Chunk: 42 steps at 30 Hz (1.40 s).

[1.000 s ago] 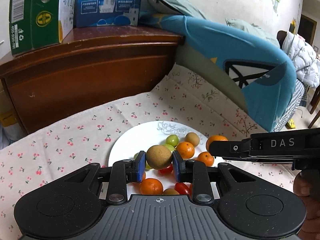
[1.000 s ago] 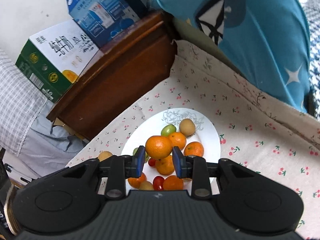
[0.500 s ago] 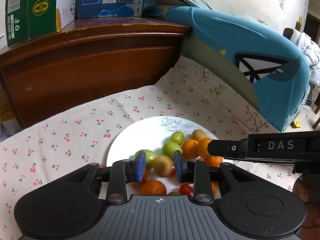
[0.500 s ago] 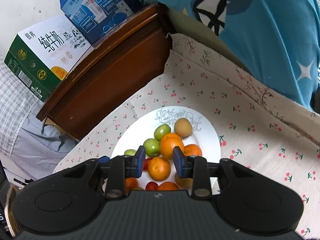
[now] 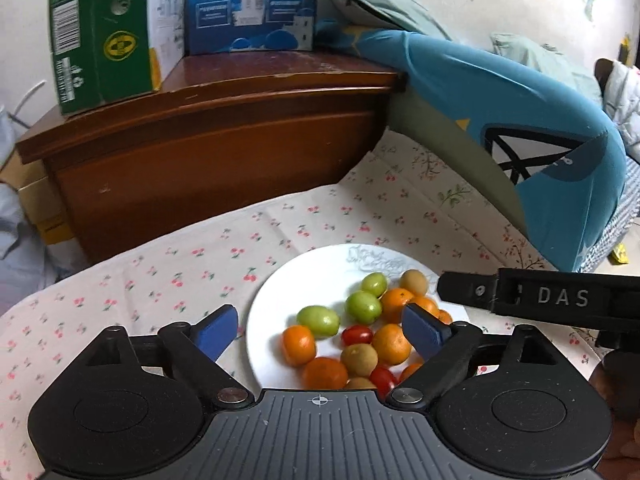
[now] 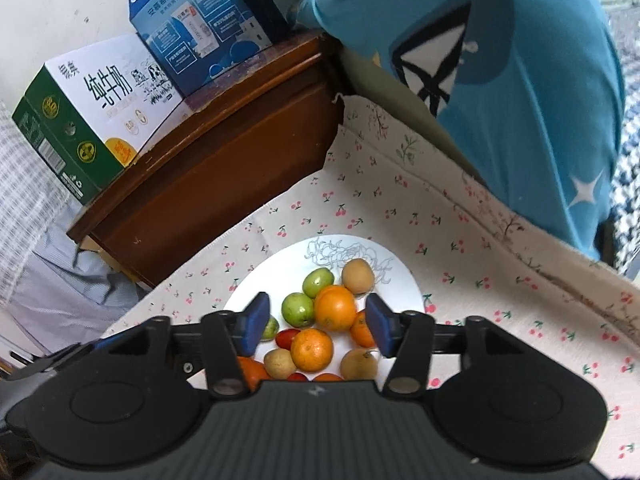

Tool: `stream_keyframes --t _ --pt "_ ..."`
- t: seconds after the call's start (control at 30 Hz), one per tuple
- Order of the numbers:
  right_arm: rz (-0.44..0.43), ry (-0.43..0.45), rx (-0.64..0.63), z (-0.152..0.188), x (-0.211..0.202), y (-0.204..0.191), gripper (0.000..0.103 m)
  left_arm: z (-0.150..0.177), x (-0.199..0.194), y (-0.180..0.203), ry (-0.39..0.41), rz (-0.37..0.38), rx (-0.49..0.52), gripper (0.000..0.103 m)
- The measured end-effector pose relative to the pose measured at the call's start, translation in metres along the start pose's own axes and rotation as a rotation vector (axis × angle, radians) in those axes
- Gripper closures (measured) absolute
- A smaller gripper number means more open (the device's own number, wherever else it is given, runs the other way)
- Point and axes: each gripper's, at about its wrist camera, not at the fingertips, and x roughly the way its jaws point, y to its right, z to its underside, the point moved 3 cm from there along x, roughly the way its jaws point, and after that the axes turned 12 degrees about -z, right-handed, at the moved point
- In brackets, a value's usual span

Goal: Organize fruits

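A white plate (image 5: pixel 280 292) (image 6: pixel 404 276) on the cherry-print cloth holds several oranges (image 5: pixel 298 344) (image 6: pixel 335 307), green fruits (image 5: pixel 318 320) (image 6: pixel 297 309), brown fruits (image 5: pixel 359 359) (image 6: pixel 357 275) and cherry tomatoes (image 5: pixel 357 335) (image 6: pixel 287 337). My left gripper (image 5: pixel 320 326) is open and empty just above the plate's near side. My right gripper (image 6: pixel 318 322) is open and empty above the fruit pile; its finger also shows in the left wrist view (image 5: pixel 468 290) at the right of the plate.
A dark wooden cabinet (image 5: pixel 216 144) (image 6: pixel 224 160) stands behind the cloth, with a green-white box (image 5: pixel 100 32) (image 6: pixel 88 116) and a blue box (image 5: pixel 248 8) (image 6: pixel 200 20) on top. A blue cushion (image 5: pixel 520 128) (image 6: pixel 500 80) rises at the right.
Both grippers have opened. The brown fruit from the left and the orange from the right now lie on the plate among the others.
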Motion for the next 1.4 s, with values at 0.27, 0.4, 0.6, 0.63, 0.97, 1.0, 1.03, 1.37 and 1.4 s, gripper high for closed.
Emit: stream_keyframes --t 0.27,0.4,0.6,0.63,0.97,1.0,1.03,1.37,1.4 --pt "0.038 -0.002 -0.054 0.003 -0.015 -0.014 0.04 0.005 -0.018 -0.011 -0.046 -0.028 -0.054 0.011" --pt "0.06 -0.003 -0.078 0.004 -0.022 -0.021 0.032 0.008 -0.027 -0.016 -0.053 -0.061 -0.065 0.011" --pt "0.118 -0.011 -0.103 0.011 -0.032 -0.027 0.03 0.015 -0.033 -0.022 -0.09 -0.089 -0.096 0.01" --pt "0.133 -0.016 -0.106 0.012 -0.033 -0.028 0.029 0.016 -0.034 -0.023 -0.095 -0.097 -0.1 0.01" --pt "0.225 -0.061 -0.143 0.031 -0.044 -0.031 0.019 0.028 -0.039 -0.026 -0.14 -0.146 -0.101 0.01" --pt "0.231 -0.064 -0.143 0.032 -0.045 -0.03 0.018 0.03 -0.04 -0.025 -0.142 -0.15 -0.097 0.01" --pt "0.236 -0.068 -0.141 0.033 -0.046 -0.03 0.018 0.03 -0.04 -0.025 -0.145 -0.153 -0.094 0.01" --pt "0.29 -0.089 -0.151 0.038 -0.049 -0.027 0.008 0.036 -0.045 -0.025 -0.169 -0.193 -0.103 0.01" --pt "0.304 -0.092 -0.152 0.037 -0.048 -0.027 0.008 0.037 -0.046 -0.026 -0.172 -0.197 -0.108 0.01"
